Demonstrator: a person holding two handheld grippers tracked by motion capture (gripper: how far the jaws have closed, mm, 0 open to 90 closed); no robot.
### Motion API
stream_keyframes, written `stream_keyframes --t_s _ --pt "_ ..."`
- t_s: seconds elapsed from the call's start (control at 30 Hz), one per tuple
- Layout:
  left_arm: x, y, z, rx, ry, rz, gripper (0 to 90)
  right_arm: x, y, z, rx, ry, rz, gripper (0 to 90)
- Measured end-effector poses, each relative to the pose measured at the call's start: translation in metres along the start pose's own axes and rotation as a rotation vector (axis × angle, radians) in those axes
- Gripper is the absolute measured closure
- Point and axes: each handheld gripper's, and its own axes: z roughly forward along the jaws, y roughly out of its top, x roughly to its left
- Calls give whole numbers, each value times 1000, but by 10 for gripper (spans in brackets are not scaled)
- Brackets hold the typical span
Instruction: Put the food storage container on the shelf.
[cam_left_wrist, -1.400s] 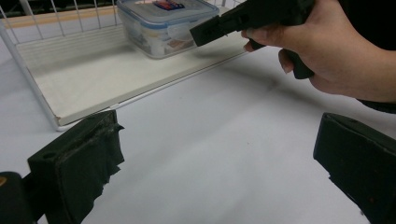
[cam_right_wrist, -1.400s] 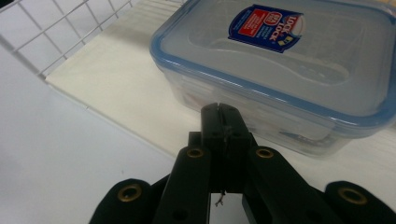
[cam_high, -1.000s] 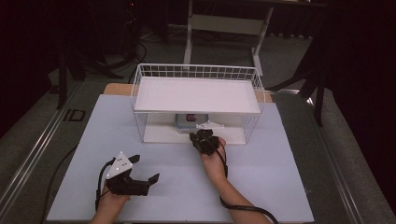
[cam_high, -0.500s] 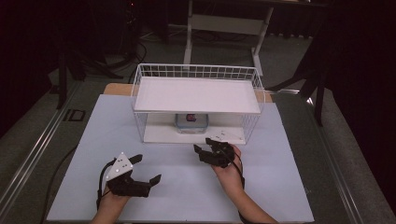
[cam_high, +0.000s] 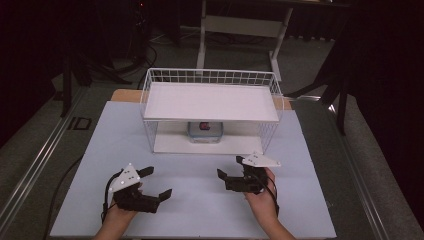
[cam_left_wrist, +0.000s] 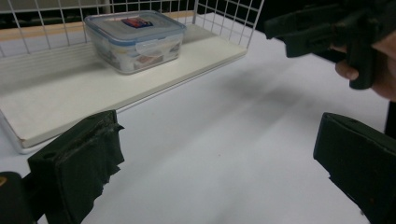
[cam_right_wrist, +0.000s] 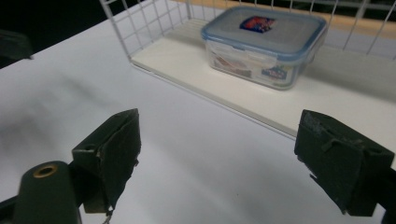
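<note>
Two hand-held grippers: both low in the high view, over the white tabletop (cam_high: 200, 170), each in a hand that enters from the bottom edge.
Left hand-held gripper (cam_high: 154, 183): lower left of the high view, jaws spread apart with nothing between them — bare tabletop shows between its pads in the left gripper view.
Right hand-held gripper (cam_high: 228, 173): lower centre-right of the high view, jaws have just been opening and now stand wide apart, nothing between them.
Food container (cam_high: 205, 131): clear plastic box with a blue-rimmed snap lid and a red label on top, upright on the lower board of the white wire rack (cam_high: 150, 107) — centre of the high view, well apart from both grippers.
Upper shelf of the rack (cam_high: 210, 102): flat white board, directly above the container.
Right gripper view: container (cam_right_wrist: 264, 44) in the upper right, beyond the open jaws.
Left gripper view: container (cam_left_wrist: 135, 39) in the upper left; the other gripper in the upper right corner.
</note>
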Motion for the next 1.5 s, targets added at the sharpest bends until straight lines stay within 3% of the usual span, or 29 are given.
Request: stream_keyframes --t_s 0.1,0.3,0.5,0.63,0.73,0.83,0.93,1.13,1.27,1.5 --pt "0 1 0 0 6 10 18 2 -3 -9 -6 11 -35 146" --pt "-2 9 -9 -11 12 24 18 2 -9 -25 -15 17 -22 146" --pt "-4 2 -15 1 18 27 18 -5 -17 -35 -6 7 -25 143" --pt "-6 -4 -19 1 25 50 18 -12 -25 -43 4 -26 -30 141" --pt "-4 -9 -20 -9 27 41 18 -18 -30 -47 7 -47 -34 142" --pt "-2 -12 -18 -8 32 32 18 -22 -34 -46 12 -67 -60 142" --pt "-2 -12 -17 -7 37 43 18 -28 -37 -44 14 -59 -32 145" --pt "-1 -15 -12 16 32 32 18 -32 -38 -42 8 -69 -38 155" --pt "-2 -15 -11 15 26 32 18 -31 -39 -38 20 -39 -34 156" --pt "-3 -14 -12 13 29 51 18 -33 -41 -36 22 -28 -25 156"
